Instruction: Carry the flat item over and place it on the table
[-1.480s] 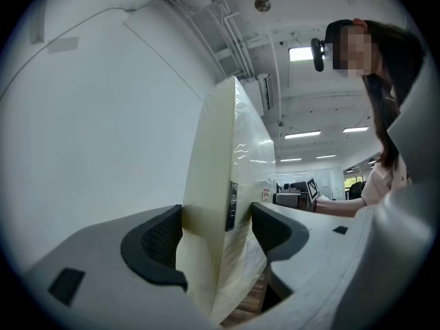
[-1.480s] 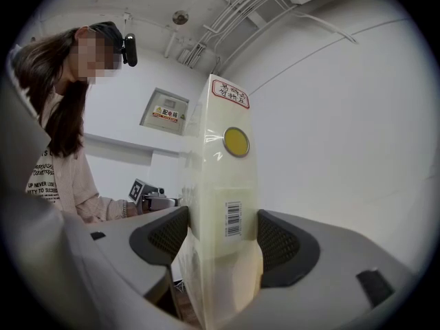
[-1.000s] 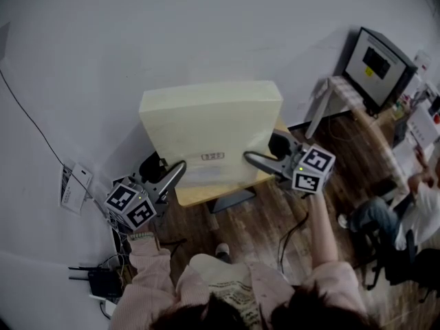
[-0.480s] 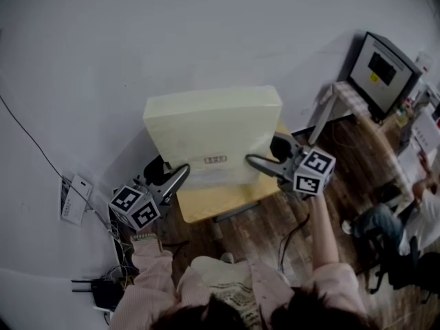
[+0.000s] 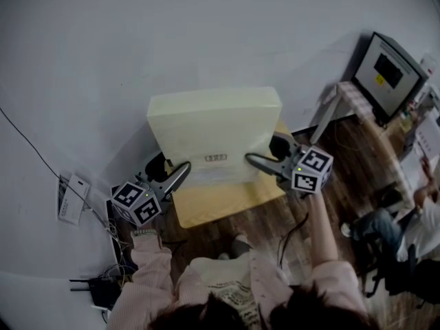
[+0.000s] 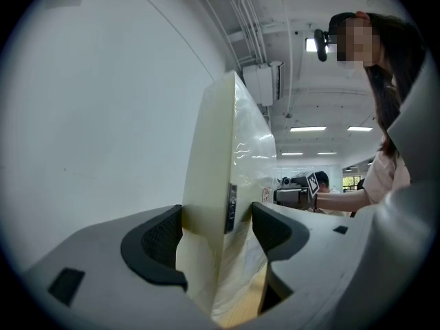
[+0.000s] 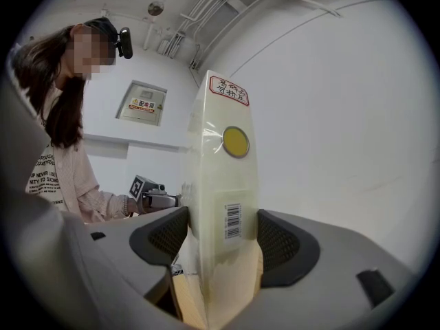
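The slab, a pale yellow flat panel wrapped in clear film, is held in the air in front of a white wall, standing on edge and tilted, with 1 gripper on each of its 2 side edges. The left gripper has its jaws closed on the slab's edge, one dark ribbed pad against each face, just below a small dark label on the film. The right gripper clamps the opposite edge in the same way, its pads pressing both faces beside a barcode label; higher on that edge sit a round yellow sticker and a red-bordered label. In the head view the slab's lower edge hangs over the far side of a small bench with a tan wooden top; I cannot tell whether the edge touches the top. The bench stands on a dark wood floor close to the wall. Well off to the right are a monitor on a stand and a seated person; a router lies on the floor at lower left.
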